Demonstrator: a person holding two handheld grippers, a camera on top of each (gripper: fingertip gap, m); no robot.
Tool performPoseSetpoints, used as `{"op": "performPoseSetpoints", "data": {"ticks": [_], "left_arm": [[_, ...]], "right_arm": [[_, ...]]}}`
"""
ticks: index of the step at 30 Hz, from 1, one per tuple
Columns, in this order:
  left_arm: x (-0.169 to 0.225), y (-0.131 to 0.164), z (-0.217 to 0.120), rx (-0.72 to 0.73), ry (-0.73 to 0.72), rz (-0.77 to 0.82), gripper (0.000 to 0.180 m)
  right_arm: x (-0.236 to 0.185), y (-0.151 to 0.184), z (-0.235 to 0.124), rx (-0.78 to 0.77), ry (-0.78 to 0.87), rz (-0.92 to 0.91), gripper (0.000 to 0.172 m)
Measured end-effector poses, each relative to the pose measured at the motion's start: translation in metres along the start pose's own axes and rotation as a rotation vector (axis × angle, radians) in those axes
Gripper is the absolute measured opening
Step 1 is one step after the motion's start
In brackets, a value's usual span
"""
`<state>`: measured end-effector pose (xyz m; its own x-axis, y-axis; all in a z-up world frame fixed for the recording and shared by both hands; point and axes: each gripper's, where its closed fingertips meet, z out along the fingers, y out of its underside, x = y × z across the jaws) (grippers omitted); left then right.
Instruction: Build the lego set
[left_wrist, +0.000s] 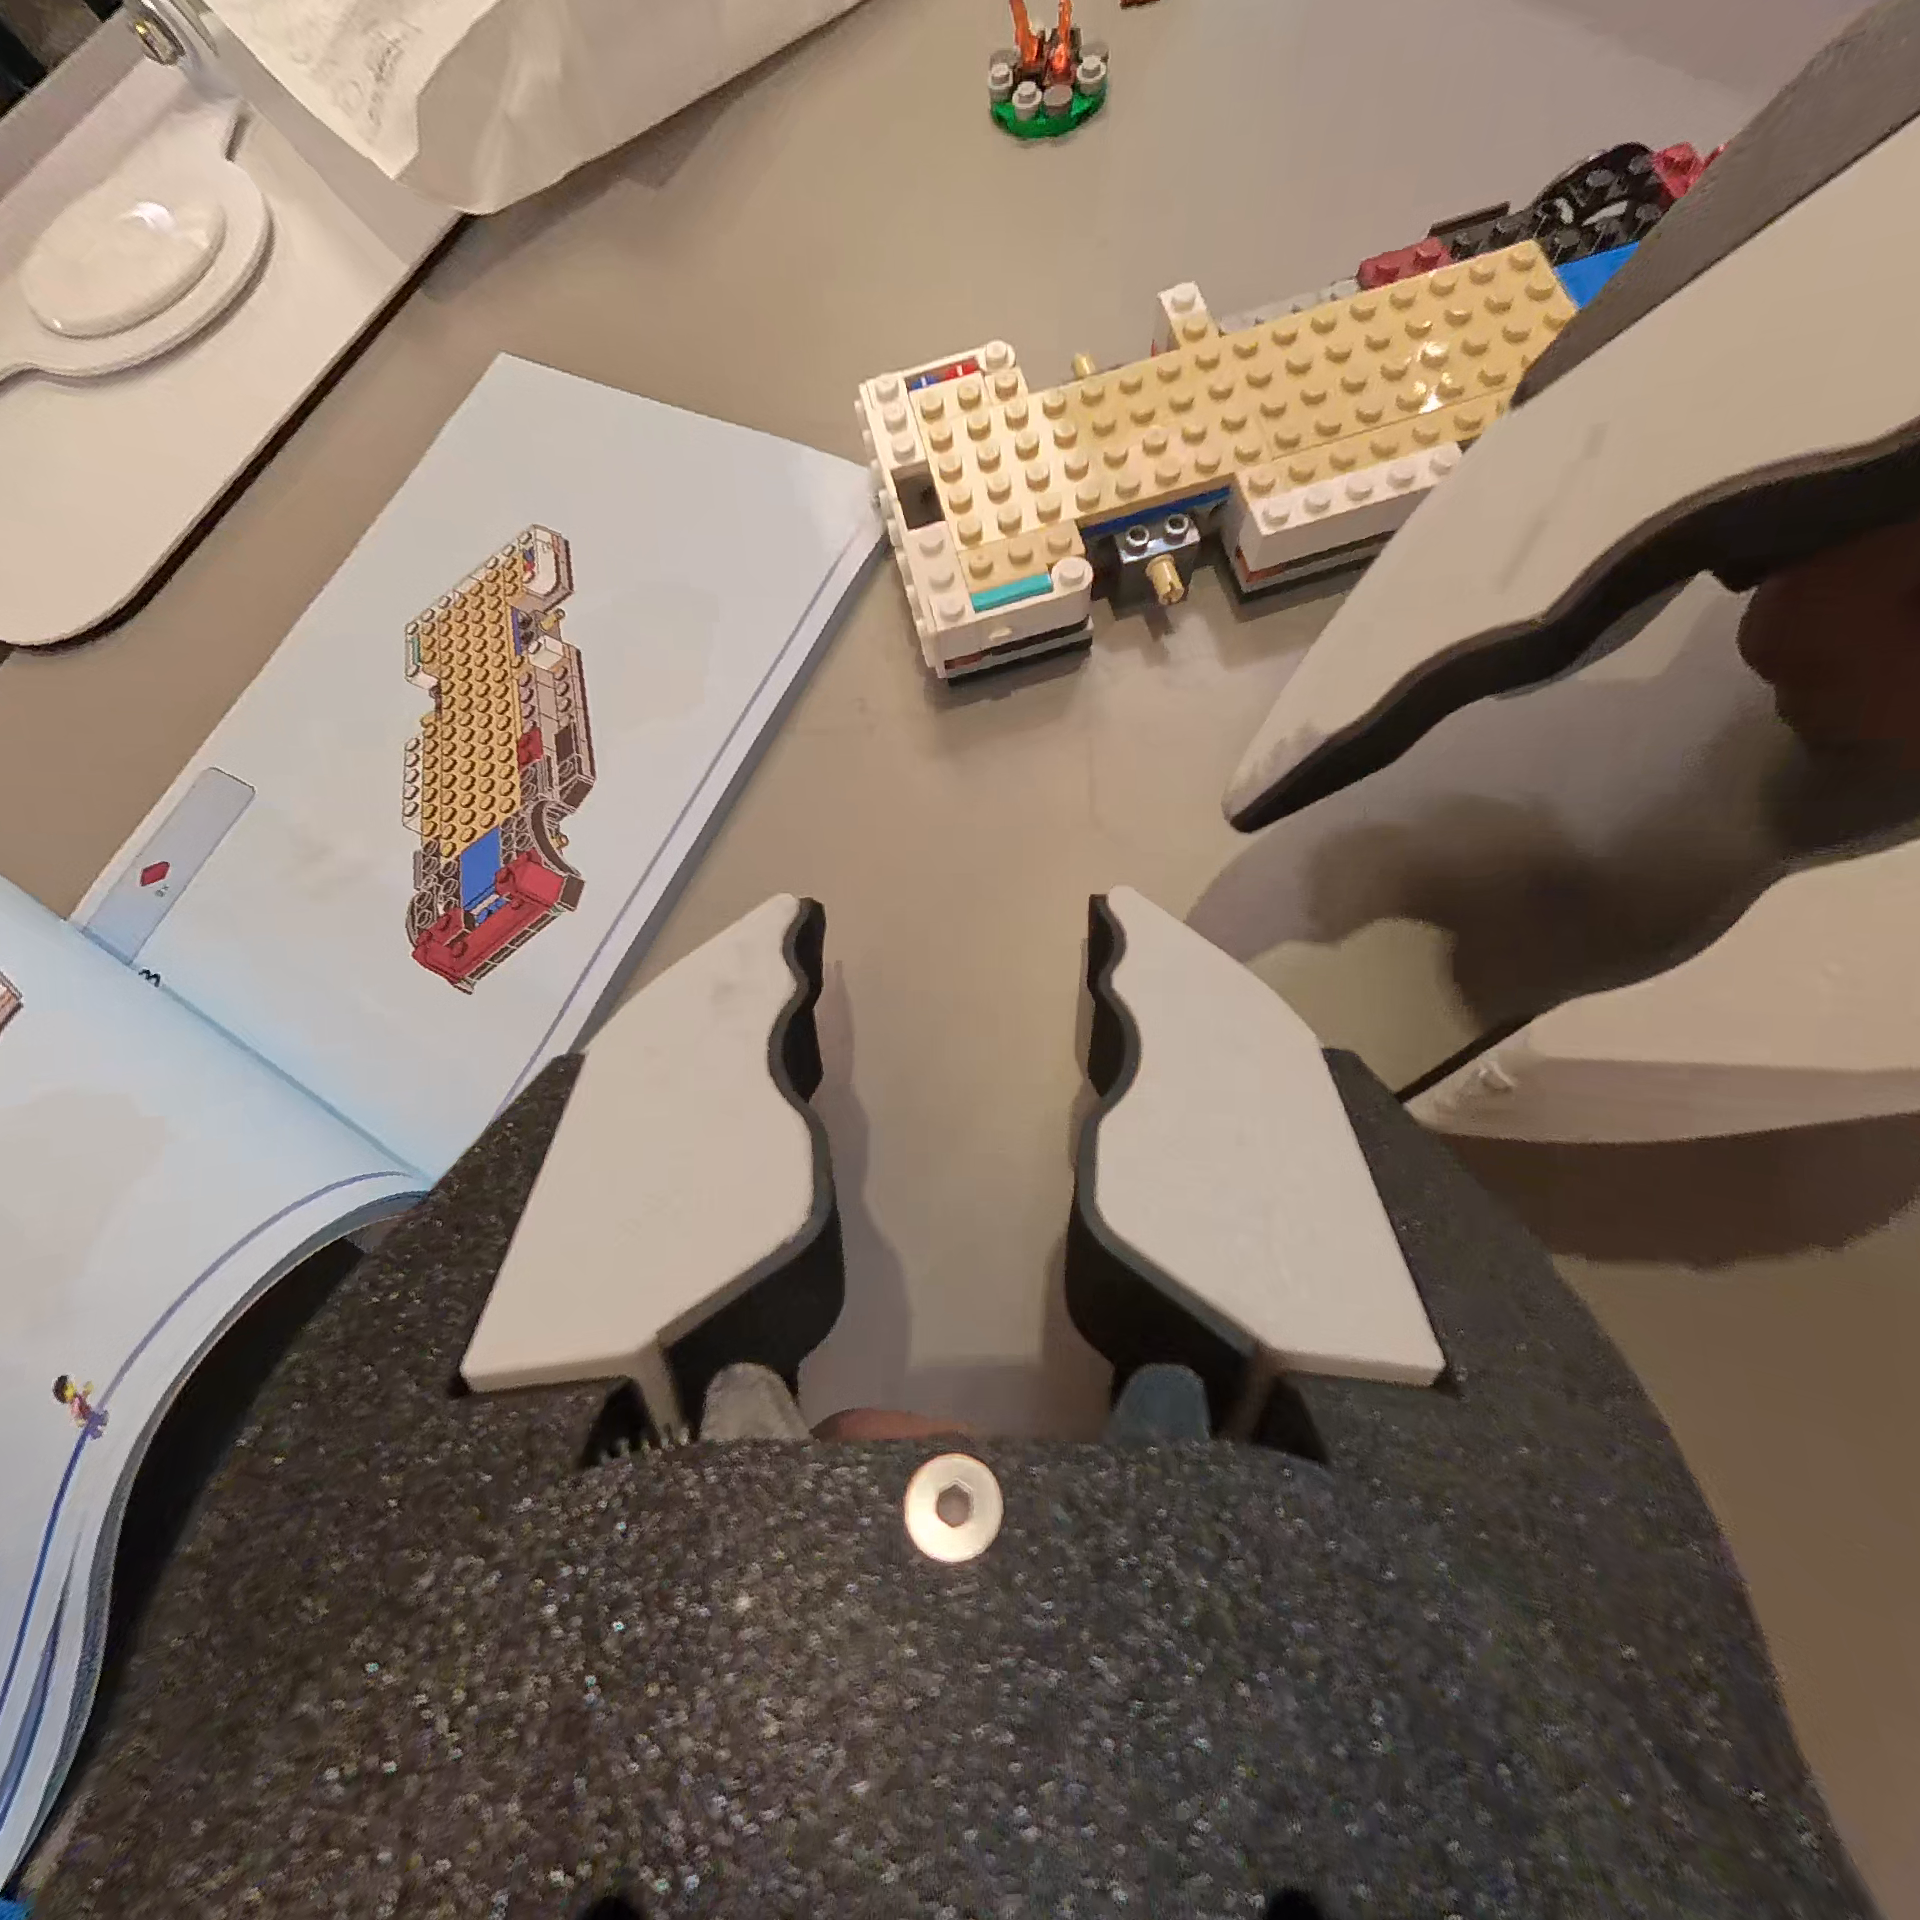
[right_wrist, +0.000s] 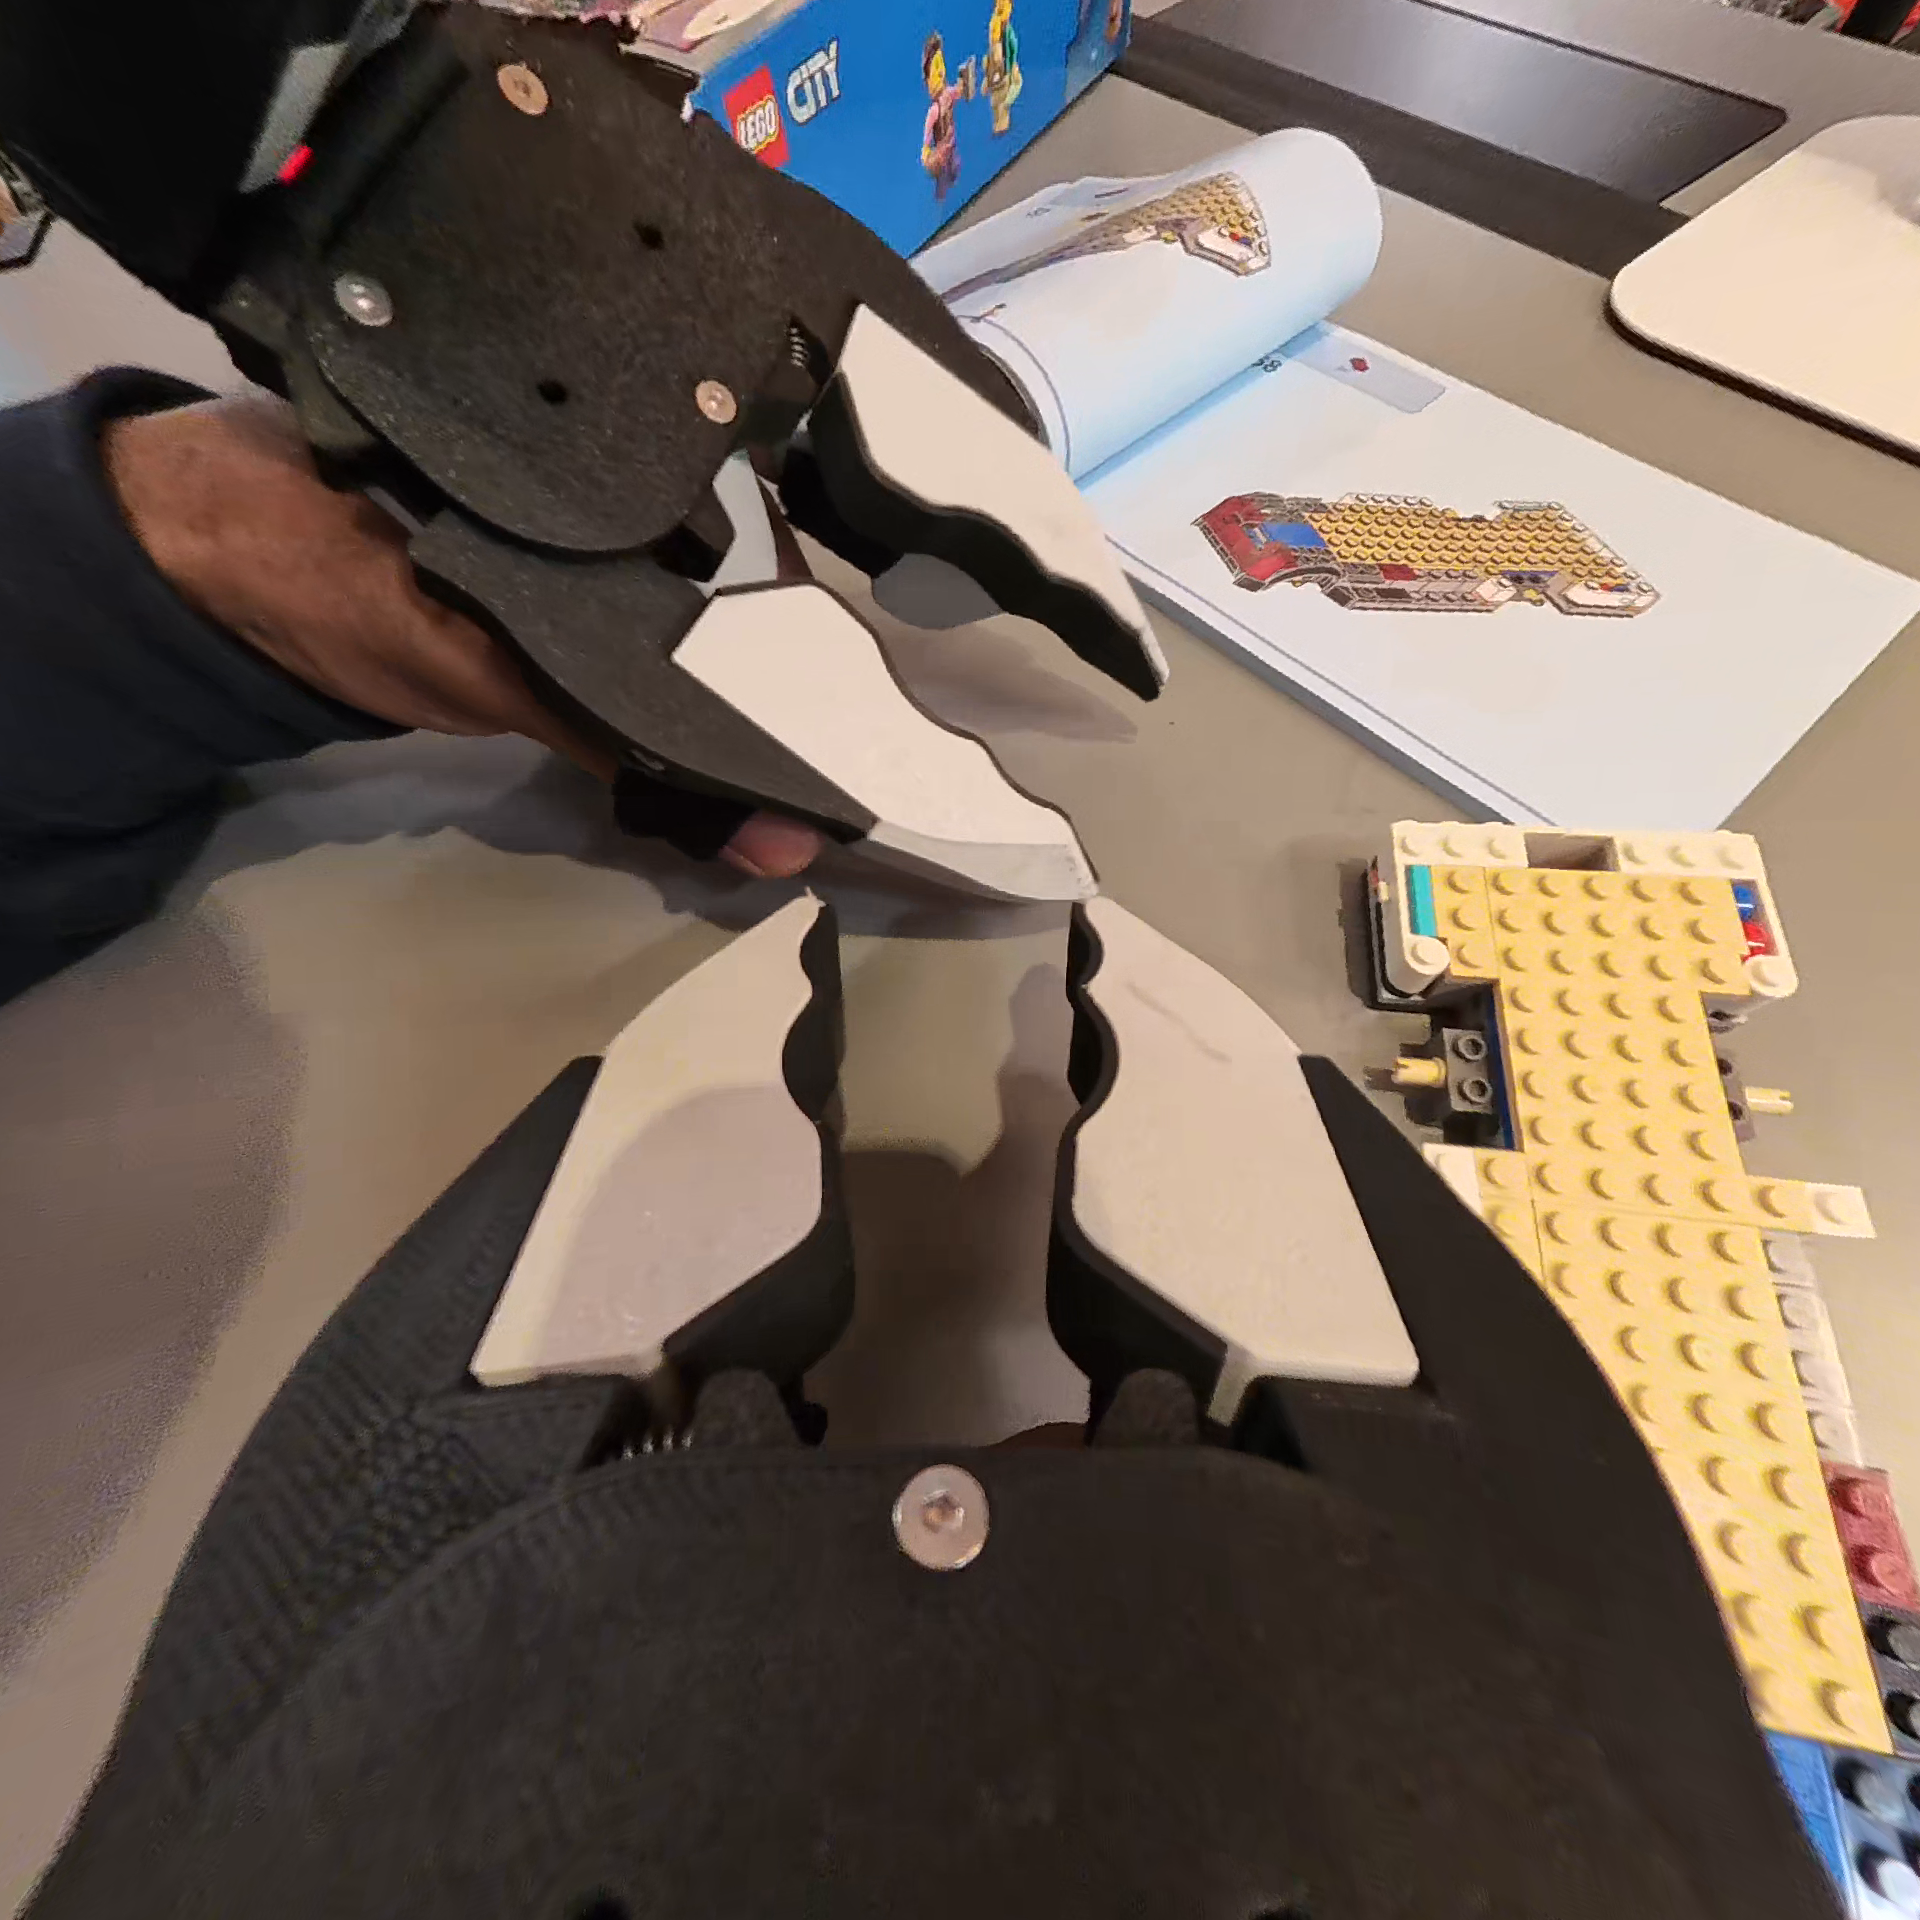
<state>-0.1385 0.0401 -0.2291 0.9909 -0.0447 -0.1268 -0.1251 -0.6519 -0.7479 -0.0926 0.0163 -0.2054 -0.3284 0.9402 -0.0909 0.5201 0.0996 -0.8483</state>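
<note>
L GRIPPER (left_wrist: 954, 914): fingers spread, nothing betw. them; hovers over bare grey table (left_wrist: 987, 748).
R GRIPPER (right_wrist: 948, 920): fingers apart, empty; tips just beside L gripper's lower finger.
BRICK MODEL (left_wrist: 1195, 457): tan-plated, white-edged; mid-table, ahead of L gripper, beside R gripper.
INSTR. BOOKLET (left_wrist: 644, 582): open, near model's white end.
ADVICE: judged – keep the grippers from colliding; approach model square-on.

tan-topped brick vehicle (left_wrist: 1195, 457) lies flat on the grey table (left_wrist: 727, 260), beside an open booklet (left_wrist: 499, 675).
</note>
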Motion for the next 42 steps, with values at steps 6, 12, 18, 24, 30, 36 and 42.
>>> {"op": "performPoseSetpoints", "data": {"ticks": [6, 12, 18, 24, 30, 36, 42], "left_arm": [[-0.001, 0.002, 0.001, -0.017, 0.0, -0.008, 0.049], [-0.004, 0.004, 0.002, -0.026, -0.016, -0.024, 0.048], [-0.003, 0.005, 0.003, -0.04, -0.024, -0.011, 0.048], [-0.004, 0.006, 0.004, -0.051, -0.035, -0.008, 0.048], [-0.001, 0.008, 0.005, -0.065, -0.03, 0.023, 0.047], [0.0, 0.009, 0.005, -0.07, -0.013, 0.014, 0.048], [0.002, 0.01, 0.004, -0.07, -0.004, 0.017, 0.047]], "right_arm": [[0.006, 0.005, -0.005, -0.013, 0.043, -0.012, 0.042], [0.005, 0.006, -0.007, -0.011, 0.066, -0.058, 0.042], [0.001, 0.007, -0.008, -0.013, 0.079, -0.117, 0.041], [-0.001, 0.008, -0.01, -0.008, 0.08, -0.139, 0.04], [-0.002, 0.009, -0.01, -0.016, 0.078, -0.144, 0.039], [-0.001, 0.011, -0.009, -0.032, 0.063, -0.124, 0.039], [-0.003, 0.013, -0.007, -0.045, 0.065, -0.153, 0.038]]}}
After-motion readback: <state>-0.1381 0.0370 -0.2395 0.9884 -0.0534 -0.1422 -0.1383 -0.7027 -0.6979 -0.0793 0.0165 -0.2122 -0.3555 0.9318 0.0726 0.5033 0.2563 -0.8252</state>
